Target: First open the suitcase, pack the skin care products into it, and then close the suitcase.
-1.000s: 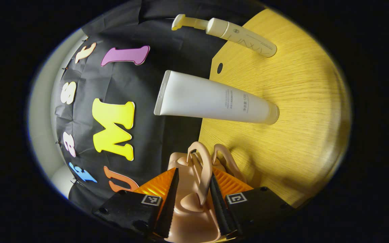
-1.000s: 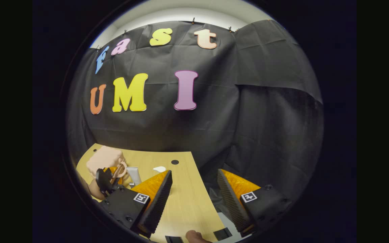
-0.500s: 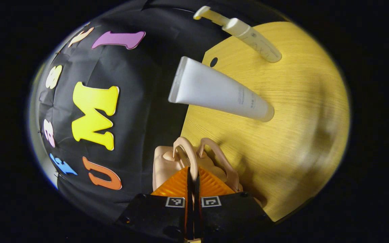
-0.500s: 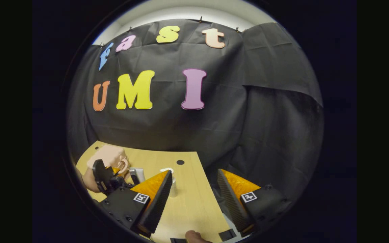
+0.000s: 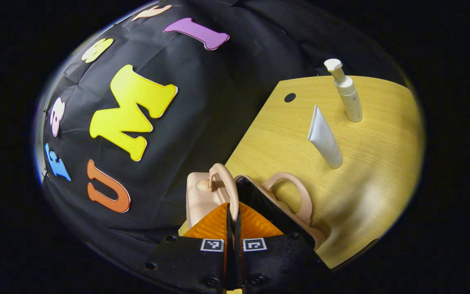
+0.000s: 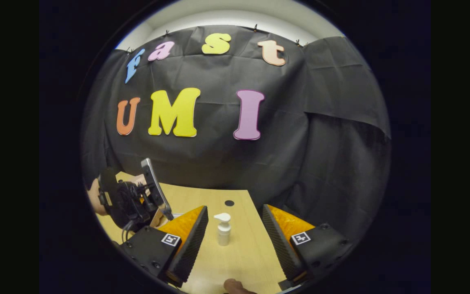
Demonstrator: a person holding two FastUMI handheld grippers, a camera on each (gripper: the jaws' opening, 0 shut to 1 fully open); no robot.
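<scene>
the left gripper (image 5: pixel 232 214) has its fingers pressed together on one of the two loop handles (image 5: pixel 223 183) of the suitcase (image 5: pixel 202 196), a small peach-coloured case at the near-left corner of the bench (image 5: pixel 373 179); the case is parted, one half (image 5: pixel 278 210) tilted away toward the bench with its dark inside (image 5: pixel 259 202) showing and its own handle (image 5: pixel 294 192) beside it; the gripped handle belongs to the other half, which stands nearer the booth wall; beyond the case, on bare light wood, a white tube (image 5: pixel 324 139) stands on its cap, and farther off a white pump bottle (image 5: pixel 346 92) stands upright; both are well apart from the suitcase with nothing between; a small dark hole (image 5: pixel 289 97) sits in the bench near its far edge.

in the right gripper view, the right gripper (image 6: pixel 235 228) has its fingers wide apart and clamped on nothing, hovering over the bench (image 6: pixel 239 253); the pump bottle (image 6: pixel 223 229) stands upright between the two fingers, farther off; at the left, a hand (image 6: pixel 96 196) holds the left gripper (image 6: pixel 133 202), a dark block with cables, low over the bench's left end, with a thin raised panel (image 6: pixel 153 188) standing tilted just beside it; whether that panel is part of the suitcase i cannot tell; the same dark hole (image 6: pixel 229 203) shows in the bench beyond the bottle.
</scene>
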